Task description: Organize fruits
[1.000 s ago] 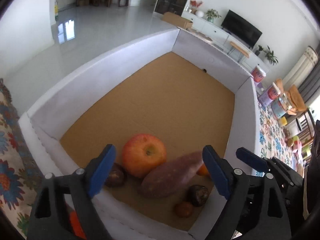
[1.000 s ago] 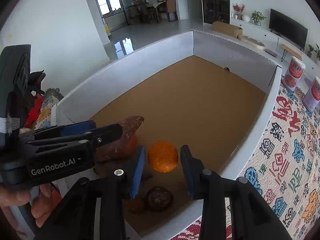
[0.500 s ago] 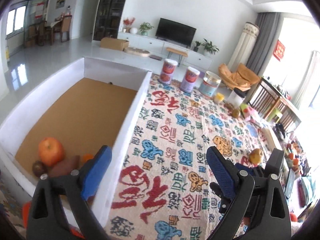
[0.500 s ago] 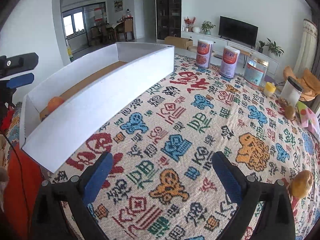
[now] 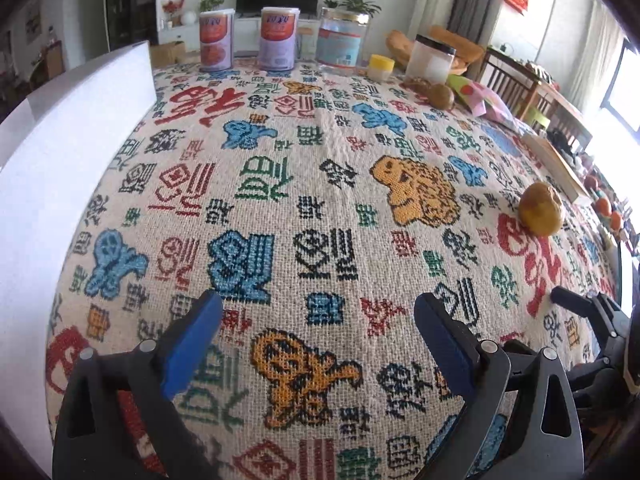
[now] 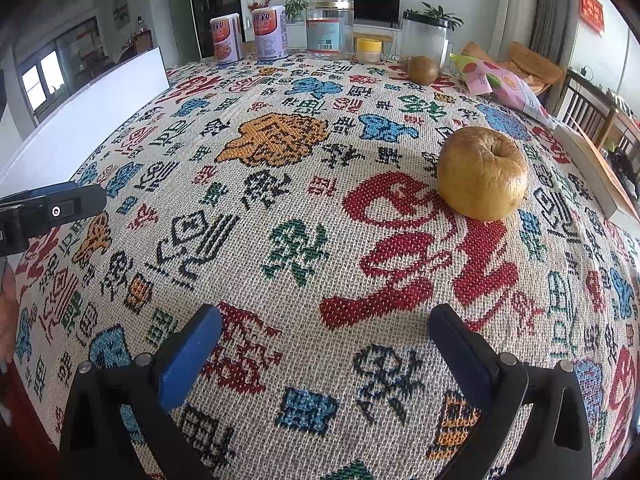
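Right gripper (image 6: 324, 344) jaws spread and empty, wrinkled yellow-brown apple (image 6: 482, 173) ahead and right of it on patterned tablecloth (image 6: 280, 208), left gripper (image 5: 316, 330) also spread, empty

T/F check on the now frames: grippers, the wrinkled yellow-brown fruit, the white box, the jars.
1. Both grippers, left gripper and right gripper, are open and hold nothing. True.
2. The wrinkled fruit lies inside the white box. False: it sits on the tablecloth, well apart from the box.
3. Two purple cans stand upright at the far edge. True.
4. The right gripper's fingers touch the wrinkled fruit. False: the fruit lies ahead of them, untouched.
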A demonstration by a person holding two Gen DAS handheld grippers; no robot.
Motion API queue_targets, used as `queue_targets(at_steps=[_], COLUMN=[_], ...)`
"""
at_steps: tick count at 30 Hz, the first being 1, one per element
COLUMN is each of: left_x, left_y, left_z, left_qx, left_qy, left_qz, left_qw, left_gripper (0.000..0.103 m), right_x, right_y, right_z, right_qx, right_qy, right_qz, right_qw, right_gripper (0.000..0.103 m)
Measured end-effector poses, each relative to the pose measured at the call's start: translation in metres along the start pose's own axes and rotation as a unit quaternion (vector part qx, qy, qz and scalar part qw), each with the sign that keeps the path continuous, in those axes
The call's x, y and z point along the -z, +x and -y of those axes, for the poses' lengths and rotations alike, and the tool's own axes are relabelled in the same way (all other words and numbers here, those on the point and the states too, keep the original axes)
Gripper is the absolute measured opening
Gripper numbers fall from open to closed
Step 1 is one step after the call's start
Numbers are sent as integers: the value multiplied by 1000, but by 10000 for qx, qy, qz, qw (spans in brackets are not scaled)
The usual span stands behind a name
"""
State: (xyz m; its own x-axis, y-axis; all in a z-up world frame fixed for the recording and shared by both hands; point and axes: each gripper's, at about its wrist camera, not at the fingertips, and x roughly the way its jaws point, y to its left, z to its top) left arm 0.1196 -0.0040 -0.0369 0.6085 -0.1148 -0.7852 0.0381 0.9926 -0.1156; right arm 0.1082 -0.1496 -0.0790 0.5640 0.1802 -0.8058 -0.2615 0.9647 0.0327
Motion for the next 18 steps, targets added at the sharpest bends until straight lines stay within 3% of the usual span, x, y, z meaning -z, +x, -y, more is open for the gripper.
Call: queue_targets(at_steps=[9, 18], left_x=[7, 6], left_y=[24, 26], left_z=[7, 8], left_qx=[-445, -456], left_qy=[307, 342], left_qz=[-65, -98], left_qw=[9985, 9983], left_gripper=[100, 102], right_x=[-1, -1], right_y=[3, 2], right_z=[-2, -2], right_qx=[36, 37], right_qy=[-26, -31], right_qz=[-11, -10], right_qw=[10000, 10000], right_gripper=[103, 103])
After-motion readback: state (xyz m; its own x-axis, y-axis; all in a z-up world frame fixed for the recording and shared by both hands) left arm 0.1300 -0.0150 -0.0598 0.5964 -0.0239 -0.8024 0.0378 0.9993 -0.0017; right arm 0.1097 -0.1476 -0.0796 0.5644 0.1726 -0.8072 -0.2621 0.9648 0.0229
